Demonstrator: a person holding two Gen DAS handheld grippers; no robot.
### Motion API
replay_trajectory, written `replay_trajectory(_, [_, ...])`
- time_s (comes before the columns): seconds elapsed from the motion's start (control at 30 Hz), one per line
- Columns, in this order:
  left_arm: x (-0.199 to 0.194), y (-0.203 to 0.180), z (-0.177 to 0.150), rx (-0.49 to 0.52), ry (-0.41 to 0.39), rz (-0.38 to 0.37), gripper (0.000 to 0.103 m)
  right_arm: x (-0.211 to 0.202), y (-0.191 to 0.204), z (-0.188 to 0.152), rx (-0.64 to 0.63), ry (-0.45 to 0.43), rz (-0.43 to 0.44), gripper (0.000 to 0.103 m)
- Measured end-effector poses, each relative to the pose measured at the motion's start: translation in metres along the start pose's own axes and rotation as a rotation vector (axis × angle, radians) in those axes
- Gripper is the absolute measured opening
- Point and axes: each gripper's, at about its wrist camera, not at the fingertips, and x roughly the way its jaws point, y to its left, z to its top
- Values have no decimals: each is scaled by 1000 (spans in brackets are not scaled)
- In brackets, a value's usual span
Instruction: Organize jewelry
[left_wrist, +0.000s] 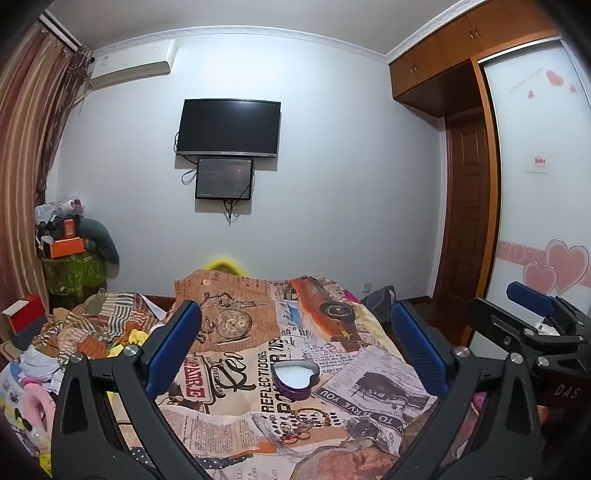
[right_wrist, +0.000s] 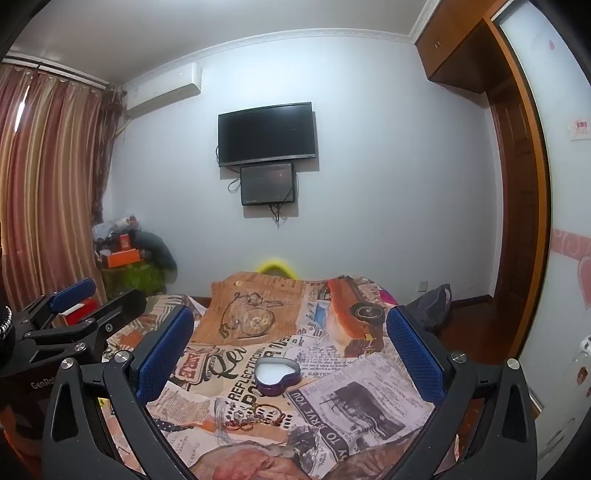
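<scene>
A purple heart-shaped tin (left_wrist: 294, 377) with a white inside sits open on the newspaper-print cloth (left_wrist: 373, 380); it also shows in the right wrist view (right_wrist: 277, 373). Just in front of it lies a small heap of gold chains and rings (left_wrist: 303, 424), seen too in the right wrist view (right_wrist: 255, 415). My left gripper (left_wrist: 295, 350) is open and empty, held above the cloth with the tin between its fingers' lines. My right gripper (right_wrist: 290, 354) is open and empty, likewise above the cloth. Each gripper shows at the edge of the other's view.
The cloth covers a bed. Jumbled clothes (left_wrist: 74, 339) lie on its left side. A red box (left_wrist: 24, 314) and stacked boxes (left_wrist: 64, 243) stand by the curtain. A TV (left_wrist: 229, 127) hangs on the far wall. A wardrobe (left_wrist: 535, 177) and door are on the right.
</scene>
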Motion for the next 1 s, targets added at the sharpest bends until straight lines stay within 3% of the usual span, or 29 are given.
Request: replay_trajectory(1.0, [9,5,-5,-19,12,-27,103,5,-2,-1,11,7,-2,103])
